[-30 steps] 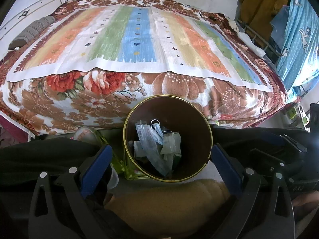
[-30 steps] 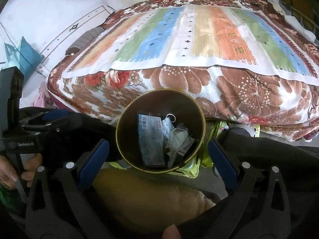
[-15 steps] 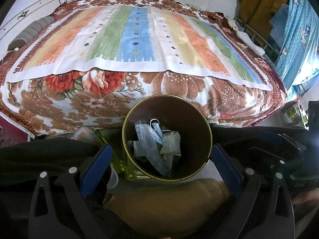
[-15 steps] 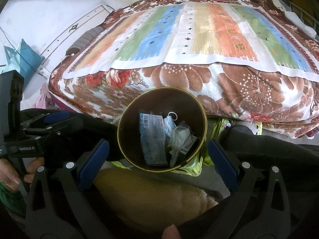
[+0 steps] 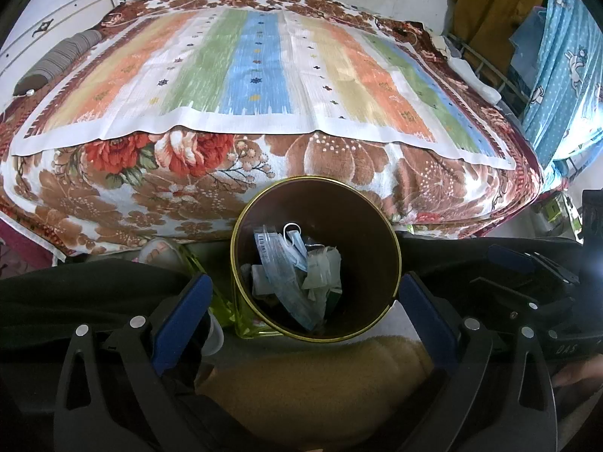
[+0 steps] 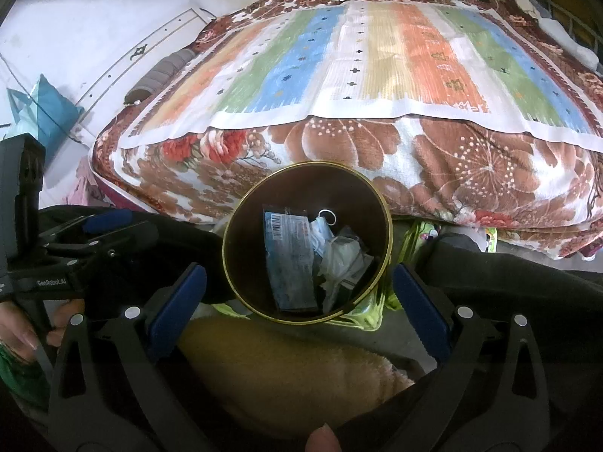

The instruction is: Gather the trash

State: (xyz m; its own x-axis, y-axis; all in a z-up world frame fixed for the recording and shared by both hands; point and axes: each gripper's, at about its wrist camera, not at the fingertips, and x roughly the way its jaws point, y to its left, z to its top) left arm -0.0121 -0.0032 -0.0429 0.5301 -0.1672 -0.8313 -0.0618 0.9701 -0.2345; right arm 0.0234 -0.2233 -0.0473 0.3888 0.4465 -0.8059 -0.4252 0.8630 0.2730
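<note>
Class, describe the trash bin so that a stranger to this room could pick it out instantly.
Find the bed with the striped cloth. On the floor against its near side stands the trash bin, round, dark brown inside, holding wrappers. Its thin gold rim sets it apart.

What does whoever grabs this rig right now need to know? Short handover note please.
Left gripper: open, holding nothing, poised over the bin.
Right gripper: open, holding nothing, also aimed at the bin.
Round brown bin with gold rim: on the floor in front of the bed with the striped mat, upright.
Done: a blue face mask, a clear barcoded wrapper and crumpled white plastic lie in the bin.
Left: no loose trash visible on the mat; check the yellow-green plastic item beside the bin's base.
</note>
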